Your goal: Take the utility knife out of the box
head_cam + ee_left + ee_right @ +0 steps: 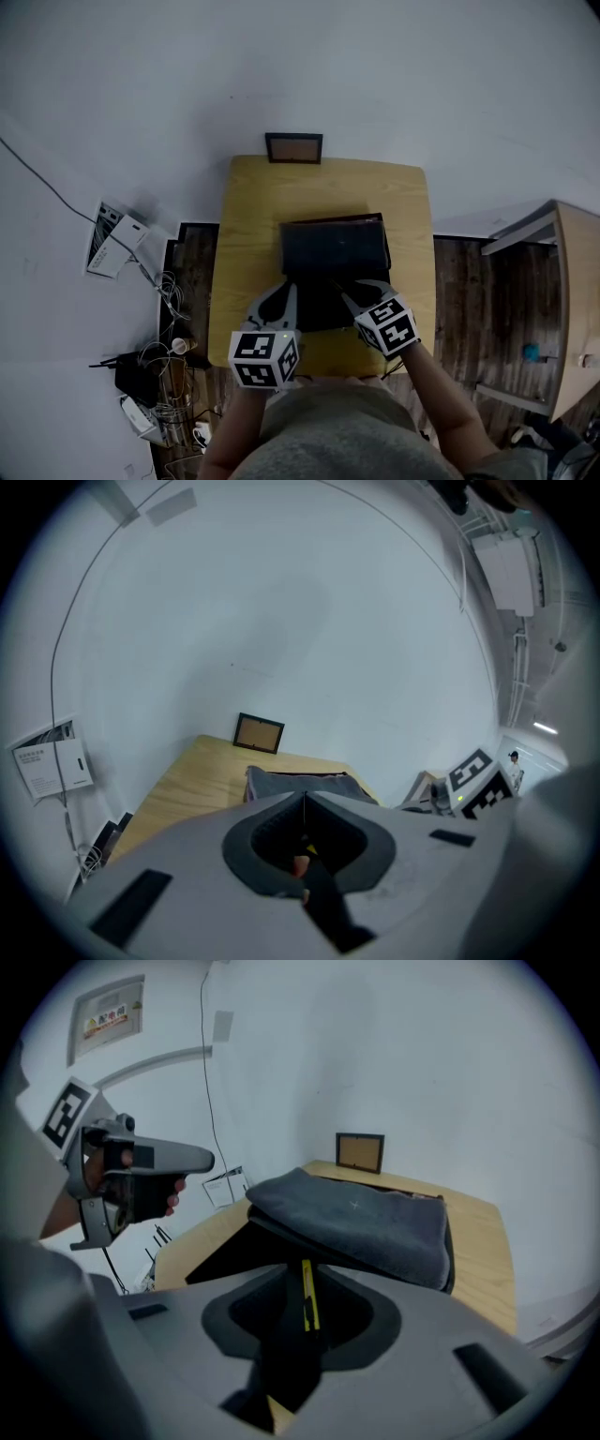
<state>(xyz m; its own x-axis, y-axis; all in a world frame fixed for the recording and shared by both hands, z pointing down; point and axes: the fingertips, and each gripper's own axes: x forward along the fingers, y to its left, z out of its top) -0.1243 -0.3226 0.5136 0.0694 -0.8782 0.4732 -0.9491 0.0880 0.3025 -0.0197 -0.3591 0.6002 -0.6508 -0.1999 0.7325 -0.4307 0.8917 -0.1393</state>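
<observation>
A dark box (pixel 319 305) sits on the wooden table (pixel 253 206) with its grey lid (pixel 333 246) folded back. In the right gripper view the lid (pixel 366 1218) is raised over the black inside. A yellow and black utility knife (pixel 307 1297) shows in the narrow gap between the jaws of my right gripper (pixel 304 1265), which is open over the box's near right part (pixel 361 292). I cannot tell whether the pads touch the knife. My left gripper (pixel 284 298) is over the box's near left edge, shut, its tips meeting (pixel 305 797), holding nothing I can make out.
A small framed picture (pixel 293 148) leans against the wall at the table's far edge. Cables and white boxes (pixel 117 242) lie on the floor to the left. A wooden shelf unit (pixel 572 300) stands to the right.
</observation>
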